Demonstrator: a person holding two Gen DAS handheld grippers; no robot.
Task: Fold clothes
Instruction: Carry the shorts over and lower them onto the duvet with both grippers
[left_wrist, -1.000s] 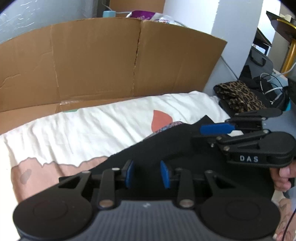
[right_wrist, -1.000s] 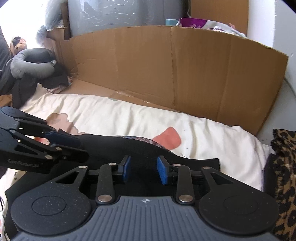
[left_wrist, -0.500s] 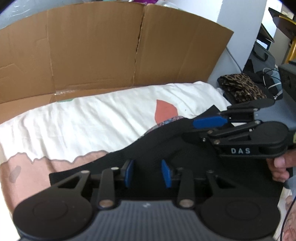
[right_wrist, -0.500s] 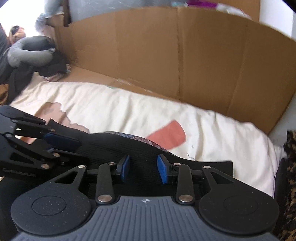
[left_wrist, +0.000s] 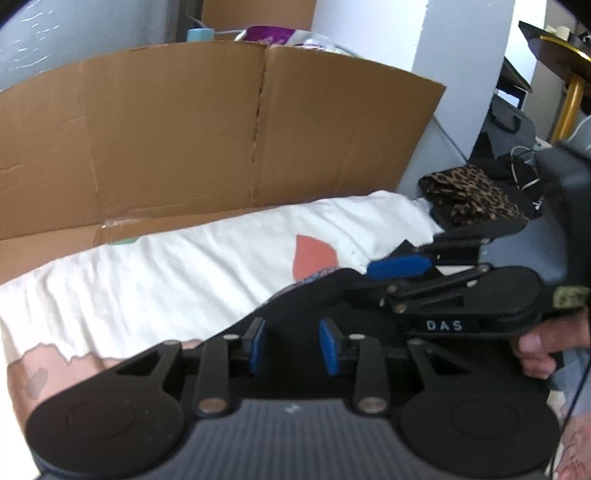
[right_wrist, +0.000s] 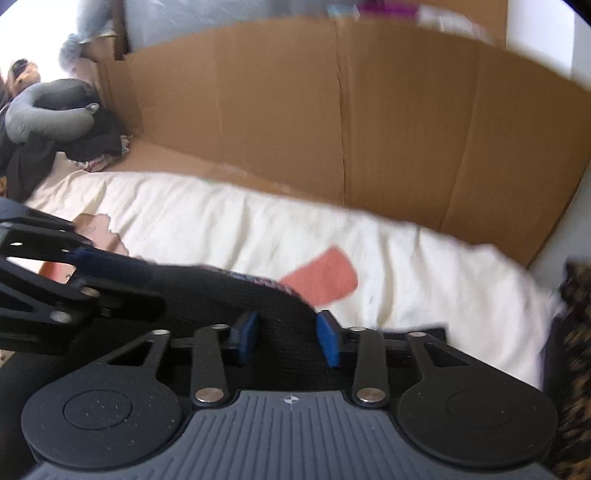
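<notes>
A black garment lies spread on the white bed cover under both grippers. In the left wrist view my left gripper hovers low over it, blue pads apart, black cloth showing in the gap. My right gripper comes in from the right, held by a hand, one blue pad facing me. The right wrist view is blurred. There my right gripper stands open over the garment, and the left gripper reaches in from the left edge.
A tall cardboard sheet walls off the far side of the bed. A leopard-print cloth and cables lie at the right end. A grey neck pillow and dark clothes are piled at the left end. The cover has salmon patches.
Both views have tilted back up after dipping toward the bed. The right gripper has drifted closer to the left one. Pad gaps look unchanged.
</notes>
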